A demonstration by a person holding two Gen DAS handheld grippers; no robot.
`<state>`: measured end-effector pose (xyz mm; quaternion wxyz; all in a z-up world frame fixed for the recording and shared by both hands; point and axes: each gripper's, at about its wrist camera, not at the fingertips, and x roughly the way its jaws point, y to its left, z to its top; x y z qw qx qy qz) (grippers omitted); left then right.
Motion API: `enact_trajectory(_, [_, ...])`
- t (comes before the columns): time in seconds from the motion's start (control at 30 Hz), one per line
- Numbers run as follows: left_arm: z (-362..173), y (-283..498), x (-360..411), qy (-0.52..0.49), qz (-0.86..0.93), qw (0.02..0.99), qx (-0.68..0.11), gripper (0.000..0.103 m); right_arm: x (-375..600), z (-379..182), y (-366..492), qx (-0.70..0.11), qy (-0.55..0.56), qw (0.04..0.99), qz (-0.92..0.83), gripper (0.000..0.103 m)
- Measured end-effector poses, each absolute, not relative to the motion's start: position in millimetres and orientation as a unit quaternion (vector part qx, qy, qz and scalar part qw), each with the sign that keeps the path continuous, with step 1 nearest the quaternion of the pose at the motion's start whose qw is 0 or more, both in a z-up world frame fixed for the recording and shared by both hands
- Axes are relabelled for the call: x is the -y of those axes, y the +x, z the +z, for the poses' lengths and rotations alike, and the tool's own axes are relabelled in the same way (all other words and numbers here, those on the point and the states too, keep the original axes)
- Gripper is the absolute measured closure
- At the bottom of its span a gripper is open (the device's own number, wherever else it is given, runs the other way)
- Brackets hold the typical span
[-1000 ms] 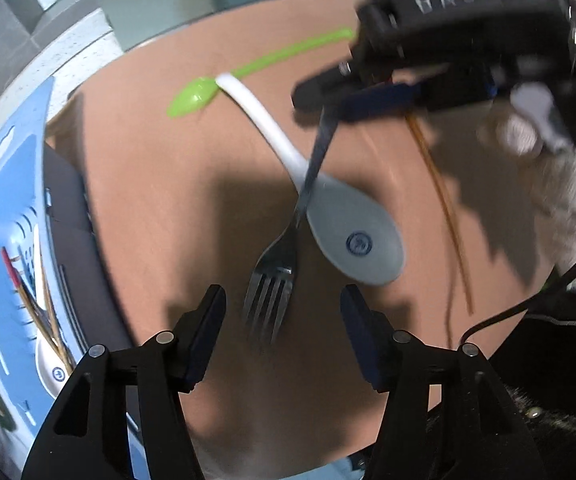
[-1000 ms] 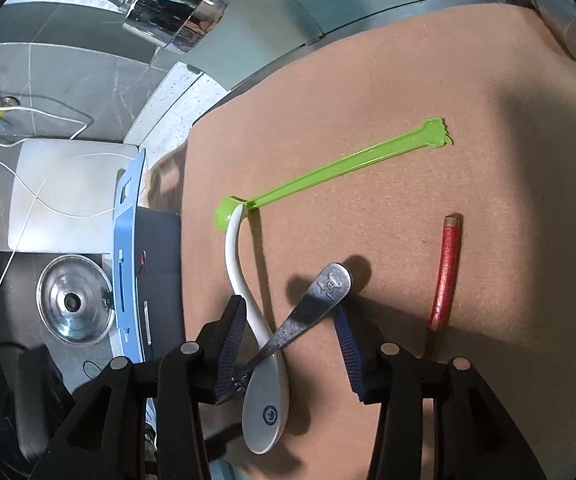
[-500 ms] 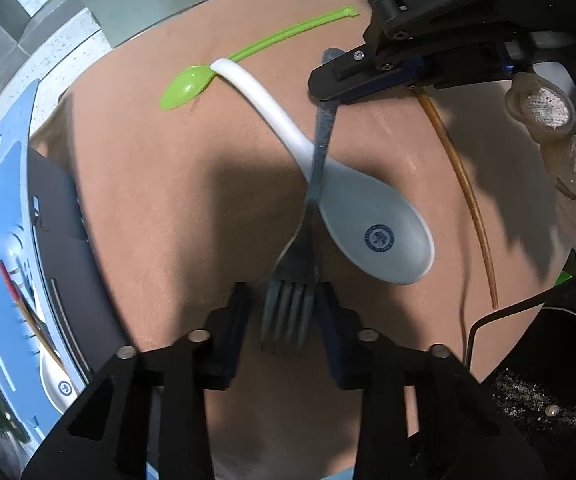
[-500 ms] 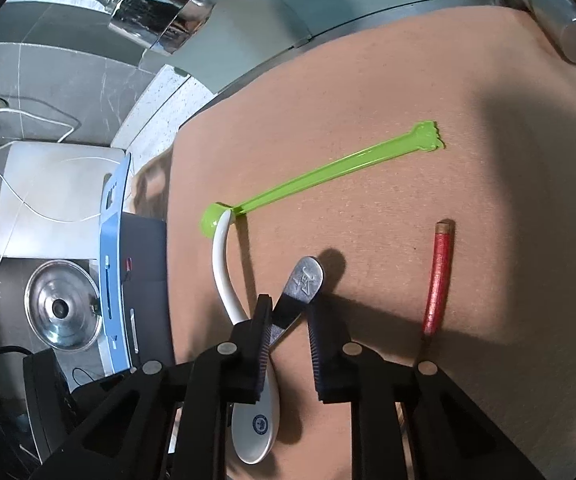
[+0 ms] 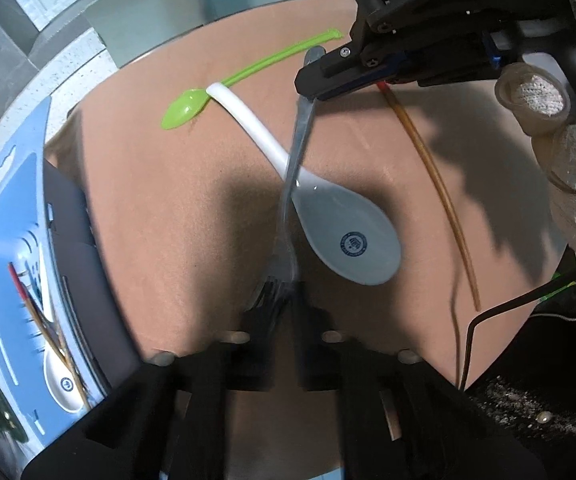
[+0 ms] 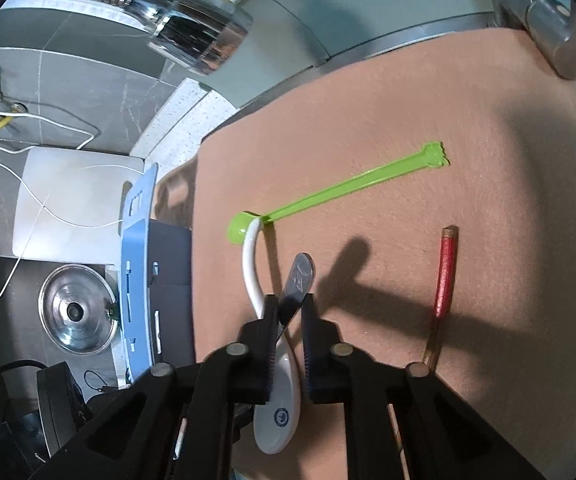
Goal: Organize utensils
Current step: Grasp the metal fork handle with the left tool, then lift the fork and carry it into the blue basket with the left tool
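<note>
At the far left sits my blue utensil tray (image 5: 6, 264), already holding chopsticks and a white spoon, well apart from the work on the brown mat (image 5: 176, 208). Next comes my left gripper (image 5: 282, 304), pointing almost straight down; its jaws have just been closing and are now clenched on the tine end of the metal fork (image 5: 298, 148). The fork's long axis runs from those tines away toward the far right of the left wrist view, and it lies across the neck of the white ceramic spoon (image 5: 328, 220), touching it. The green plastic spoon (image 5: 248, 76) lies beyond, its bowl touching the tip of the white spoon's handle.

Further right, my right gripper (image 6: 290, 312) has also just been closing its jaws and is now clamped on the fork's handle (image 6: 299, 280), just short of the rounded end. So both of my hands hold the same fork, one at each end, and neither is nearer. To the right of that, a red-tipped chopstick (image 6: 442, 280) lies alone on the mat.

I judge the coming lift must keep both ends level and rise clear of the white spoon before swinging left to the tray.
</note>
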<state>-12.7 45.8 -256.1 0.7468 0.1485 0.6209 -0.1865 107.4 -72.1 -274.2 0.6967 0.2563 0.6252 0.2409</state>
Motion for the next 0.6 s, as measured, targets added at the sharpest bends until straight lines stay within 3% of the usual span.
enact_trajectory(0.43, [-250, -19, -46, 0.127, -0.183, 0.754, -0.618, 0.097, 60, -269, 107, -0.623, 0.24, 0.709, 0.228, 0.098])
enact_trajectory(0.5, [-248, -21, -45, 0.136, -0.178, 0.756, -0.615, 0.073, 60, -271, 107, -0.625, 0.243, 0.707, 0.224, 0.097])
enact_trajectory(0.53, [-247, -23, -44, 0.14, -0.176, 0.757, -0.613, 0.067, 61, -271, 107, -0.626, 0.244, 0.707, 0.222, 0.097])
enact_trajectory(0.6, [-249, -22, -41, 0.15, -0.178, 0.755, -0.612, 0.065, 62, -272, 108, -0.629, 0.249, 0.703, 0.219, 0.097])
